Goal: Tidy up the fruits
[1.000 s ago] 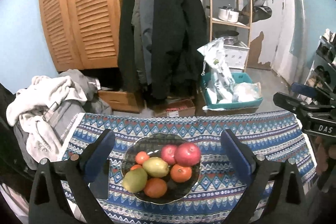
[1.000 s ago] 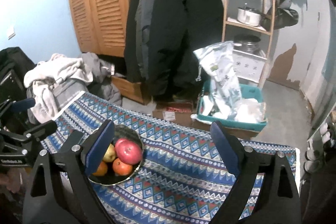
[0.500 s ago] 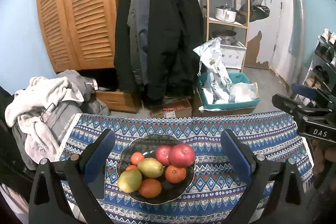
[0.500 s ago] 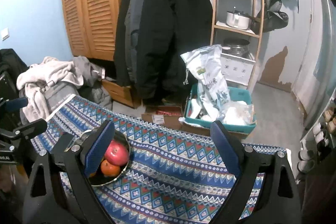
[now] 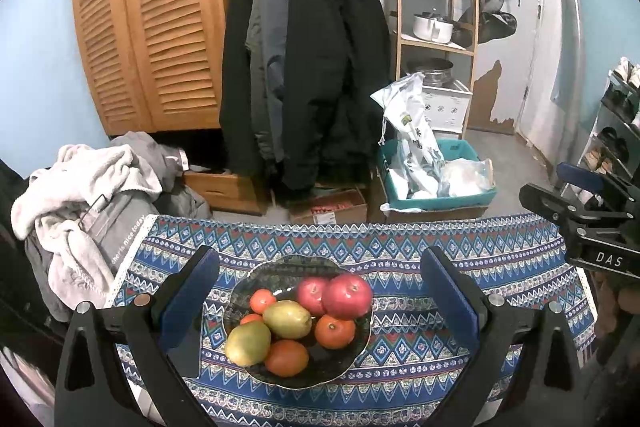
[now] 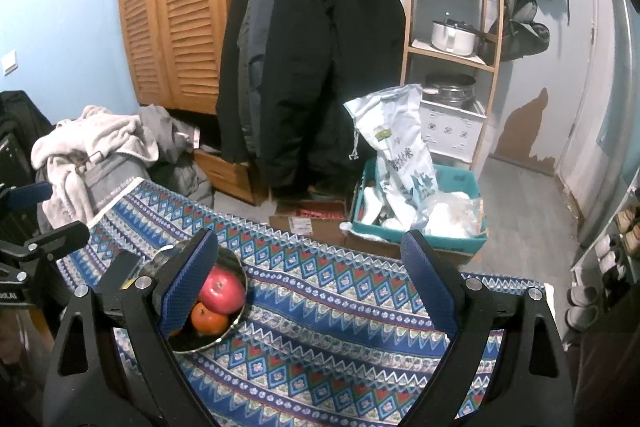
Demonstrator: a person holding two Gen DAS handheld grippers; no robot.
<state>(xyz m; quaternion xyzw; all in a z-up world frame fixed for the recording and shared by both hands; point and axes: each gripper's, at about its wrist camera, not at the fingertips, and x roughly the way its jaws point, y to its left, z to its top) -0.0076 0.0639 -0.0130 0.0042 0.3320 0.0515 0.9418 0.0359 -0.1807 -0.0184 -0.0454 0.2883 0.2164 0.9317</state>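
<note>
On the patterned tablecloth (image 5: 500,259) sat the dark bowl (image 5: 256,275) of fruit, framed between my left gripper (image 5: 318,291), whose jaws stood wide and empty. My right gripper (image 6: 310,279) was equally wide, holding nothing, over bare cloth, the bowl partly behind its left finger. Inside lay two red apples (image 5: 346,295), two yellow-green pears (image 5: 248,343), then the oranges (image 5: 334,331).

In the right wrist view, the right claw's (image 6: 310,283) left finger hides most of the fruit bowl (image 6: 236,323).
</note>
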